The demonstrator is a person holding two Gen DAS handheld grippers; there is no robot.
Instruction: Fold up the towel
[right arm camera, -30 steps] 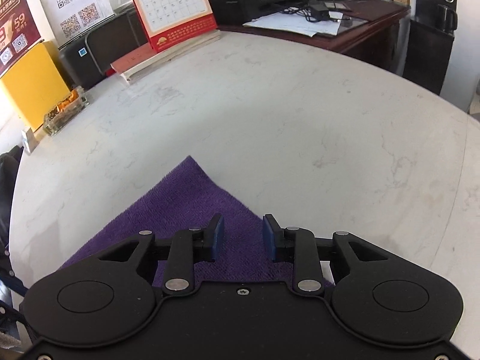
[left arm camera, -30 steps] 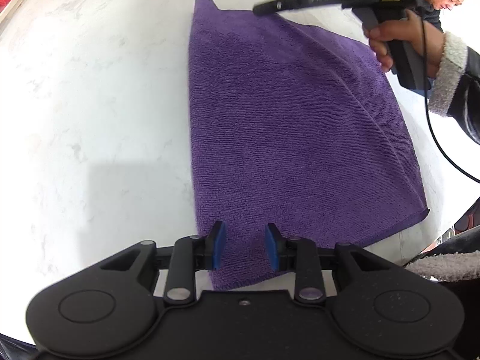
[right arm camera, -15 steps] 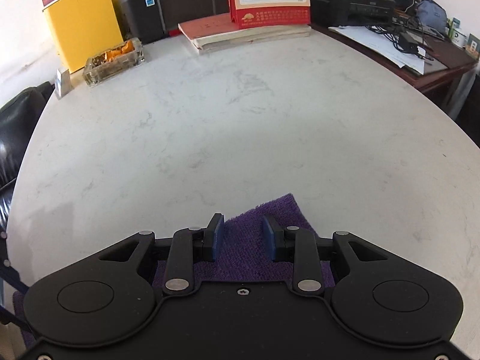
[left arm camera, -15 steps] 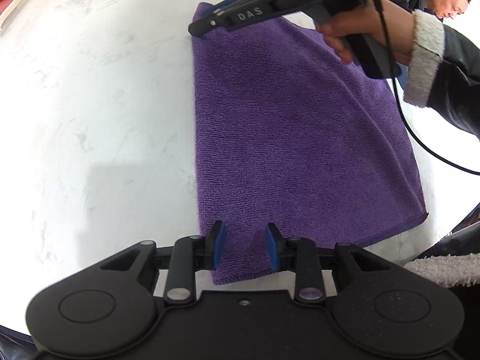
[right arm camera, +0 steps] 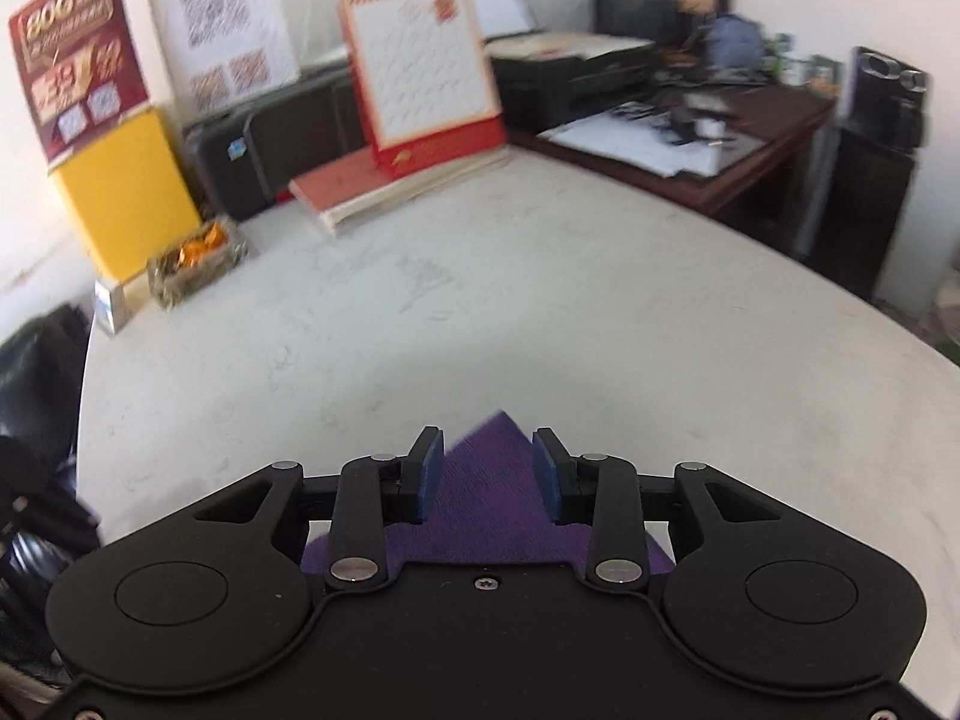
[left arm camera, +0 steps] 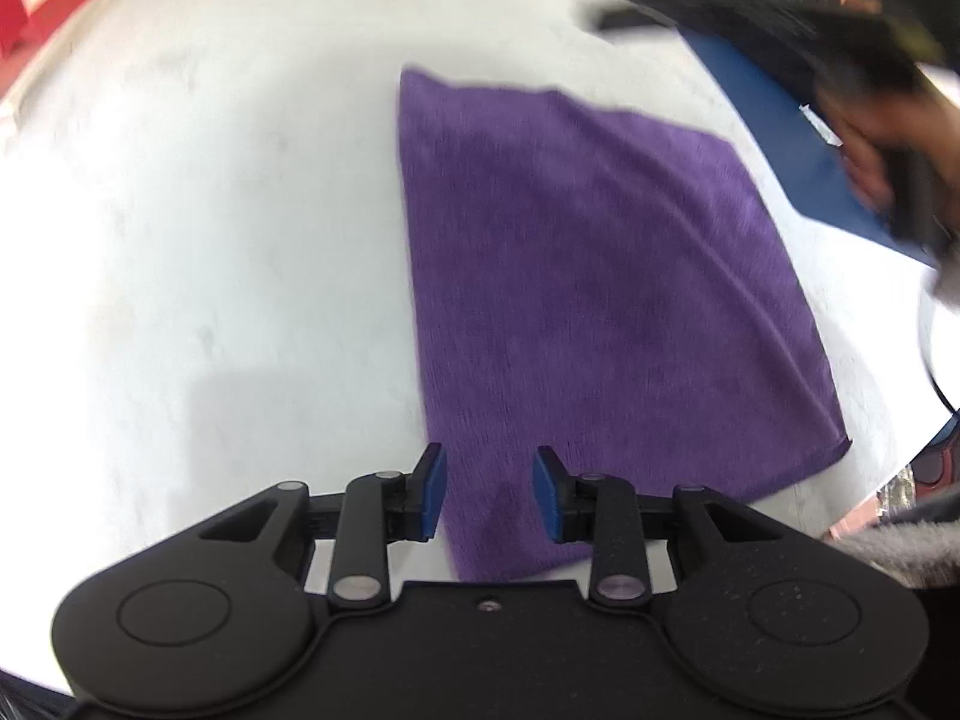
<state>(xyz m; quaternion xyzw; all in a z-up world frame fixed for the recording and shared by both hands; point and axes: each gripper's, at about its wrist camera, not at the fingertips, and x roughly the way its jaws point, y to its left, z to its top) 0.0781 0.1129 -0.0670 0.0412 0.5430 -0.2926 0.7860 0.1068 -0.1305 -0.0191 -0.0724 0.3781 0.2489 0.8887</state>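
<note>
- Purple towel [left arm camera: 600, 300] lies flat on white table [left arm camera: 210, 240].
- Left gripper [left arm camera: 489, 495] spread over near corner, pinching nothing.
- Right gripper [right arm camera: 487, 474] just been opening, above far corner, nothing gripped.

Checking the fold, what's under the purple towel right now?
The towel lies flat on the white table, which shows all round it. Whatever is beneath the cloth itself is covered, though no bulge shows.

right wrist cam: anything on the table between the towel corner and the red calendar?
Nothing. In the right wrist view, bare white table runs from the towel corner up to the calendar, which stands on a flat book.
</note>
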